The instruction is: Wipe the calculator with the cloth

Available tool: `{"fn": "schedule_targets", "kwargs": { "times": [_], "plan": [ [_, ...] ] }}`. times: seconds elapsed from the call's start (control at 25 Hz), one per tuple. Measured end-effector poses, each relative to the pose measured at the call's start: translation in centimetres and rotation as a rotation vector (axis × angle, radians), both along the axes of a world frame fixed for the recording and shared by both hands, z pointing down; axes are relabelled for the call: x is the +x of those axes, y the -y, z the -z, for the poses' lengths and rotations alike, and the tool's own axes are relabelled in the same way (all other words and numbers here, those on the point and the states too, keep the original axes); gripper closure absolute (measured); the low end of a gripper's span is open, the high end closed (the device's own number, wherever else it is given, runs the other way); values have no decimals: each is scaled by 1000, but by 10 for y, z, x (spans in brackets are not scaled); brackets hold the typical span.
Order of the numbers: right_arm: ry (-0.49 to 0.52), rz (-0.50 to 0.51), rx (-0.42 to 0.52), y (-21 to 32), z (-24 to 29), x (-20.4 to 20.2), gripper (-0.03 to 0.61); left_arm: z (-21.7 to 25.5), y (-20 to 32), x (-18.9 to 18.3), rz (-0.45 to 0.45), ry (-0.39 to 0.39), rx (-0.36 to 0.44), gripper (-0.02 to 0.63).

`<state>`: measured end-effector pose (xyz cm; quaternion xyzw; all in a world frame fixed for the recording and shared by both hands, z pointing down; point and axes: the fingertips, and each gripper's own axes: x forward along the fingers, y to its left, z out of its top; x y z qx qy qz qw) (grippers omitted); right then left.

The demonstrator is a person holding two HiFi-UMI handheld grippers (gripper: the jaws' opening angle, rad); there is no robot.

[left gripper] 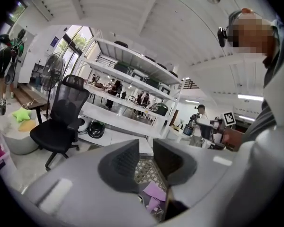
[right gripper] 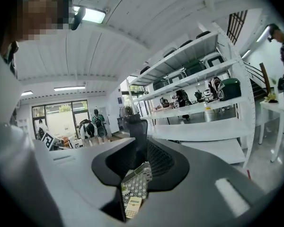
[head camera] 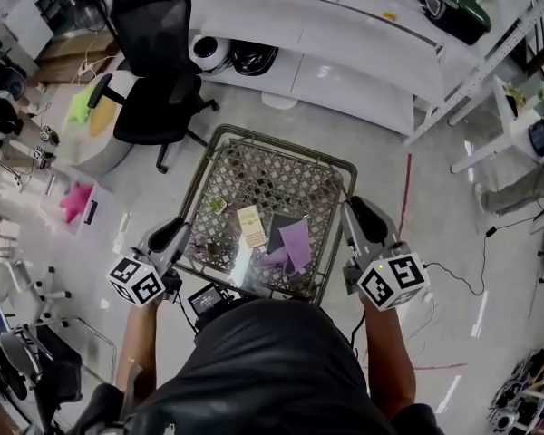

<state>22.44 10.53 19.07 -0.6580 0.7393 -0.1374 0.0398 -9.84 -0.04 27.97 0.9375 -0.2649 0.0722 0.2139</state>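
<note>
A beige calculator [head camera: 251, 226] lies on the patterned table [head camera: 254, 166], and shows low in the right gripper view [right gripper: 134, 205]. To its right a purple cloth [head camera: 295, 243] lies on a dark flat item; the cloth also shows between the jaws in the left gripper view [left gripper: 155, 191]. My left gripper [head camera: 168, 236] [left gripper: 146, 157] hangs above the table's near left corner. Its jaws stand a narrow gap apart and hold nothing. My right gripper [head camera: 363, 217] [right gripper: 138, 167] is raised at the table's near right corner. It is narrowly open too and empty.
A black office chair [head camera: 154, 62] stands beyond the table's far left. White curved shelving [head camera: 344, 62] runs along the back. A small green item [head camera: 216, 205] lies left of the calculator. A red cable [head camera: 404, 198] trails on the floor at right, and a pink object [head camera: 75, 199] at left.
</note>
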Motion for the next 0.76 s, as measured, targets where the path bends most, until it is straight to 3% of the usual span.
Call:
{"fn": "schedule_targets", "kwargs": {
  "times": [0.76],
  "plan": [
    [-11, 10, -45, -18, -11, -21, 508, -4, -16, -20, 21, -10, -10, 460]
  ]
}}
